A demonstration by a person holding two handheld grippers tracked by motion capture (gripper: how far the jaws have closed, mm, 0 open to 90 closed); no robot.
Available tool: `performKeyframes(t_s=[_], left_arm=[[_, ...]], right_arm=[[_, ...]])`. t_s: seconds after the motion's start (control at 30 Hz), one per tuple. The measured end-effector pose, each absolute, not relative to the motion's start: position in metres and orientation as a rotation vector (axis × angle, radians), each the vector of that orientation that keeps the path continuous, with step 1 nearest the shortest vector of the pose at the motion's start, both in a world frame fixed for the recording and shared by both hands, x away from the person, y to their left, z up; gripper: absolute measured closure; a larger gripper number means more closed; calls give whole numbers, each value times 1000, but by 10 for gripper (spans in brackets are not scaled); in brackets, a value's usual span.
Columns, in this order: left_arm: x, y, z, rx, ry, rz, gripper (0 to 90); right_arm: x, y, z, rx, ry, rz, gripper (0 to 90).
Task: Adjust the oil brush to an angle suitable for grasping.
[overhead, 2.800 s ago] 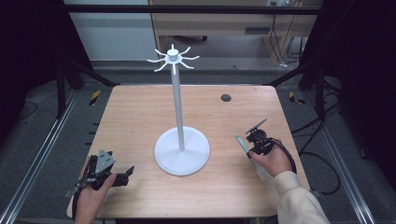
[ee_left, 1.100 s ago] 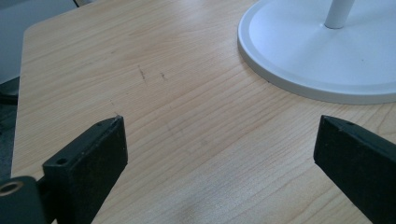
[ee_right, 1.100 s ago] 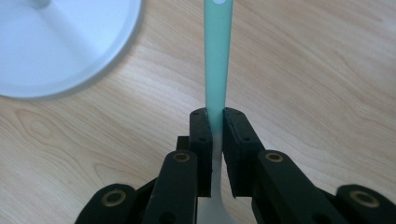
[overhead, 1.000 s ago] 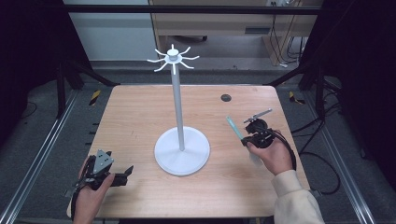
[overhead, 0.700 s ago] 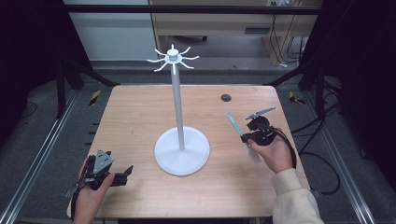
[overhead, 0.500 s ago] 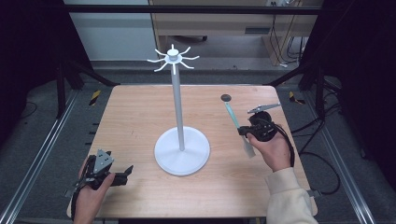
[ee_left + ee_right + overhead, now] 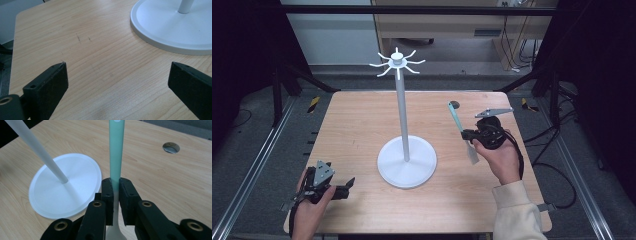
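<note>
Overhead, the right claw (image 7: pixel 468 134) pinches a spatula (image 7: pixel 460 131) at mid-length above the bench (image 7: pixel 362 125), right of the white stand (image 7: pixel 406 150); its green handle slants up and away, the pale blade down toward the person. The left claw (image 7: pixel 343 186) rests near the front left corner. From the left gripper view, that claw's jaws are spread over bare wood. From the right gripper view, the spatula (image 7: pixel 116 157) runs straight ahead, its tip cut off and the blade hidden behind the jaws.

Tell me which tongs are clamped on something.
The right tongs: their jaws pinch the green-handled utensil, lifted off the table. The left tongs stand wide open with nothing between them.
</note>
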State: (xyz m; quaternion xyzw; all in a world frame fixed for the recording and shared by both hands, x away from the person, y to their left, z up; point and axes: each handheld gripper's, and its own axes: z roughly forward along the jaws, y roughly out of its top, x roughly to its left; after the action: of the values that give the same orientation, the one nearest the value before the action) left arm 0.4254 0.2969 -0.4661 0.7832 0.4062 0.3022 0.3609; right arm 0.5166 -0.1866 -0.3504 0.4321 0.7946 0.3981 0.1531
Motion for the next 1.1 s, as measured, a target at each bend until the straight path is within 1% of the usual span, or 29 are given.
performKeyframes(t_s=[0.33, 1.1], left_arm=[[425, 297, -466, 2022, 1043, 784, 24], [425, 298, -465, 2021, 1041, 787, 24]], right_arm=[[505, -169, -318, 1125, 2246, 1220, 825], [492, -158, -286, 1016, 2180, 1344, 825]])
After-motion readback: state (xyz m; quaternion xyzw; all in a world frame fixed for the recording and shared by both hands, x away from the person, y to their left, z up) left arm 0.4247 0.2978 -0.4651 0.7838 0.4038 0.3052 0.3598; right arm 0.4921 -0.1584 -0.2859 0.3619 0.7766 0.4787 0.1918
